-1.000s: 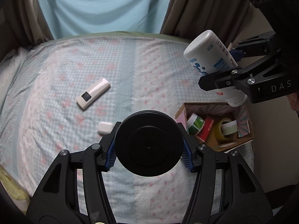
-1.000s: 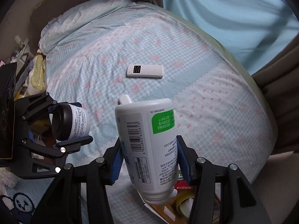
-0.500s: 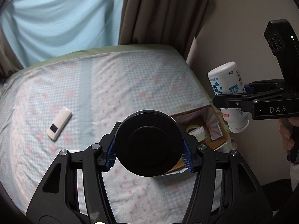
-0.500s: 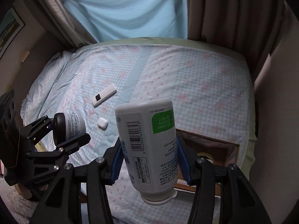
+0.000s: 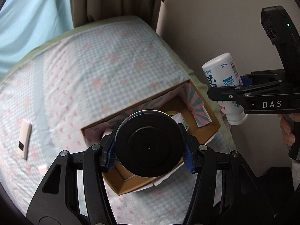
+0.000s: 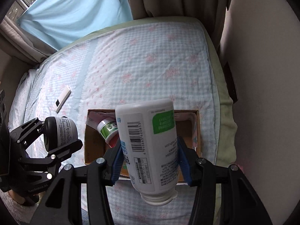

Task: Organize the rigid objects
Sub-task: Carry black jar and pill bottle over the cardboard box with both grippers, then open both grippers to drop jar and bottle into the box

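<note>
My left gripper (image 5: 149,156) is shut on a round jar with a black lid (image 5: 149,144), which hangs right over the open cardboard box (image 5: 210,117) on the bed. My right gripper (image 6: 151,162) is shut on a white bottle with a green label and barcode (image 6: 148,140), cap end toward the camera, above the same box (image 6: 198,131). In the right wrist view the black jar (image 6: 61,131) shows at the left in the left gripper (image 6: 61,133). In the left wrist view the white bottle (image 5: 221,75) shows at the right in the right gripper (image 5: 234,88), beside the box's far side.
Inside the box lies a small jar with a green label (image 6: 107,129). A white remote (image 5: 24,138) and a small white case (image 5: 43,168) lie on the checked bedspread to the left. A wall (image 6: 262,75) and brown curtains (image 5: 116,0) close in behind the bed's corner.
Both grippers have swung from over the middle of the bed to the box at its corner by the wall and sunk a little. Each has rolled and keeps its hold.
</note>
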